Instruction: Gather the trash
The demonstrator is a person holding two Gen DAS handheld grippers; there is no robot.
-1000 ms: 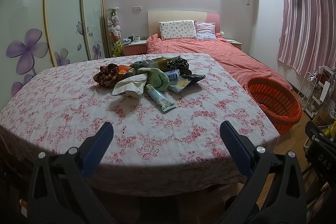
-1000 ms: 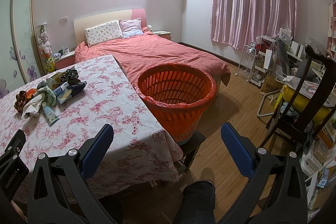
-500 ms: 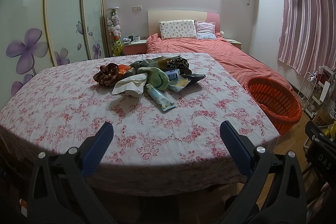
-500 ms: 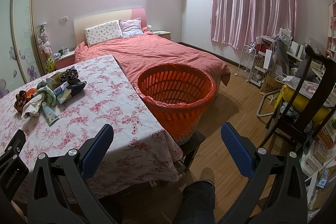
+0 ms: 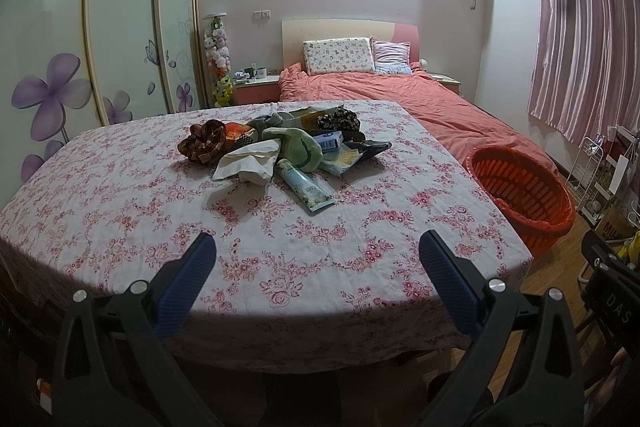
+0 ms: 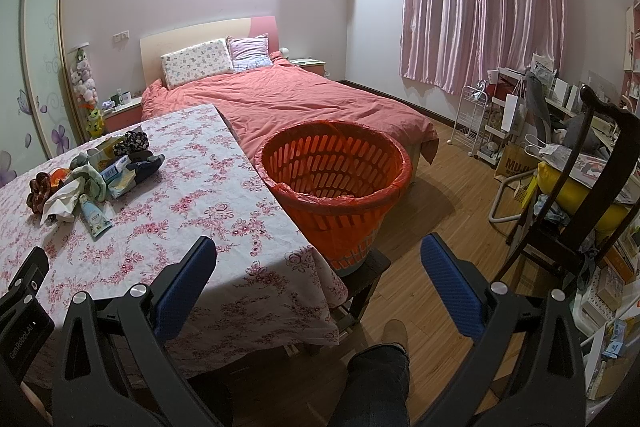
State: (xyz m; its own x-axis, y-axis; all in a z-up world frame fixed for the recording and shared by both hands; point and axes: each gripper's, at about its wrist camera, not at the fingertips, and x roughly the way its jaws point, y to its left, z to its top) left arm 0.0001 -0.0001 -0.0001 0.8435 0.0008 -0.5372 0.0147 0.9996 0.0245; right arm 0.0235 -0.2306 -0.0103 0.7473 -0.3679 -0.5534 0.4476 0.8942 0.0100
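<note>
Both tongs empty, jaws spread wide. Left gripper (image 5: 316, 259) hangs over the near edge of the table (image 5: 120, 227); right gripper (image 6: 318, 263) sits off the table's right corner, aimed toward the basket (image 6: 336, 163).

Trash pile (image 5: 280, 147) lies at the table's middle, straight ahead of the left gripper and well apart from it. From the right gripper it lies far ahead and to the left. Judgement: left is the nearer one for the first pick.

Nearest item: tube (image 5: 306, 187), lying flat at the pile's near edge. Long axis runs diagonally, cap end into the pile, flat crimped end toward the left gripper and slightly right. A grasp across its width would need the jaws turned square to that diagonal.

Count: one tube, one white crumpled paper (image 5: 248, 163), one green cloth-like wad (image 5: 300, 149), one brown checked scrunchie (image 5: 204, 143), one dark patterned scrunchie (image 5: 338, 121), one small blue-white box (image 5: 328, 141). Other wrappers overlap; number unclear.

One basket, orange, red liner, off the table's right side, raised on a low stand.
</note>
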